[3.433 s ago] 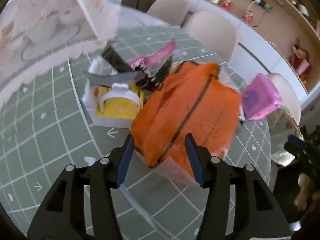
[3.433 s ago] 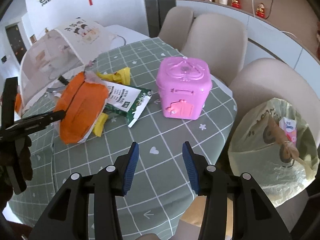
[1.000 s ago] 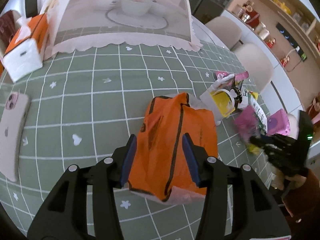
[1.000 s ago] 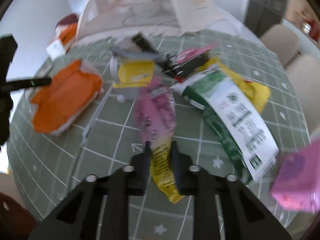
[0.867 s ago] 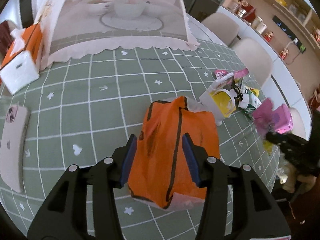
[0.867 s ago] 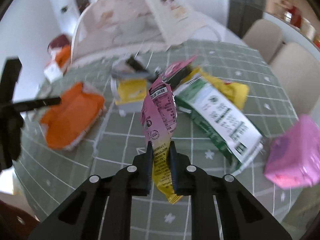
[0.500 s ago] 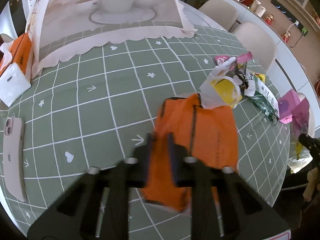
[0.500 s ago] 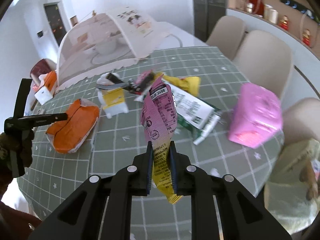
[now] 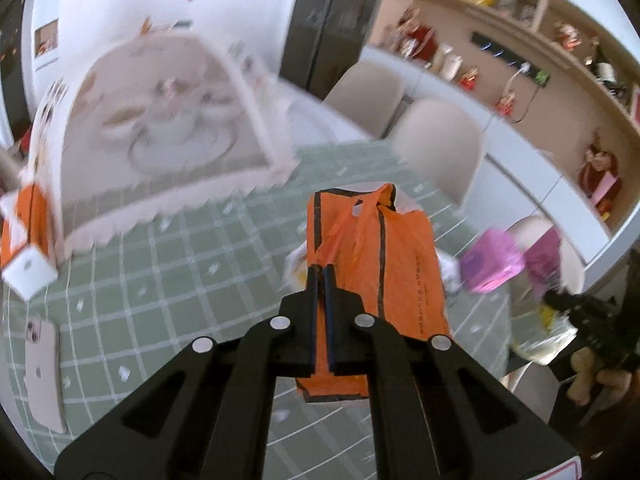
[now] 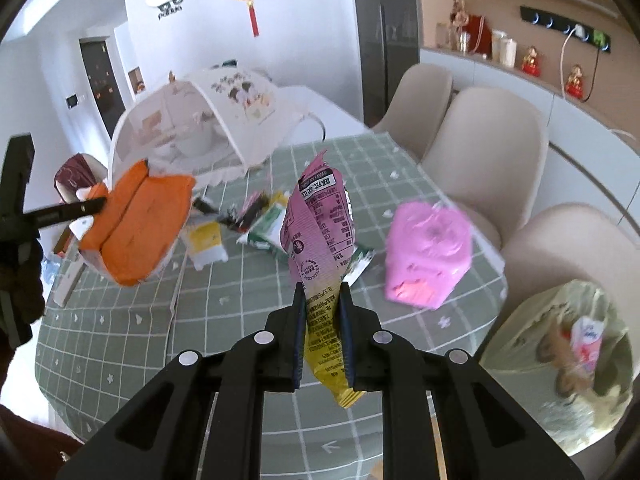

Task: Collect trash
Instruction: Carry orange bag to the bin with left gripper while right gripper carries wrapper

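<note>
My left gripper point(image 9: 321, 270) is shut on an orange plastic package point(image 9: 376, 264) and holds it lifted above the green checked tablecloth point(image 9: 168, 264); the package also shows in the right wrist view point(image 10: 138, 224). My right gripper point(image 10: 323, 292) is shut on a pink and yellow snack wrapper point(image 10: 318, 228), held upright above the table. More wrappers lie on the table: a green and white one point(image 10: 266, 228) and a yellow and white carton point(image 10: 206, 242). A translucent trash bag point(image 10: 560, 364) hangs open at the table's right edge with some trash inside.
A pink plastic box point(image 10: 426, 254) stands on the table near the right edge. A white mesh food cover point(image 10: 208, 128) stands at the far side. A phone point(image 9: 42, 368) and an orange tissue box point(image 9: 24, 236) lie at the left. Beige chairs point(image 10: 484, 152) ring the table.
My left gripper has closed on the orange package and lifted it off the table. My right gripper has carried the pink wrapper rightward, with the trash bag now in view.
</note>
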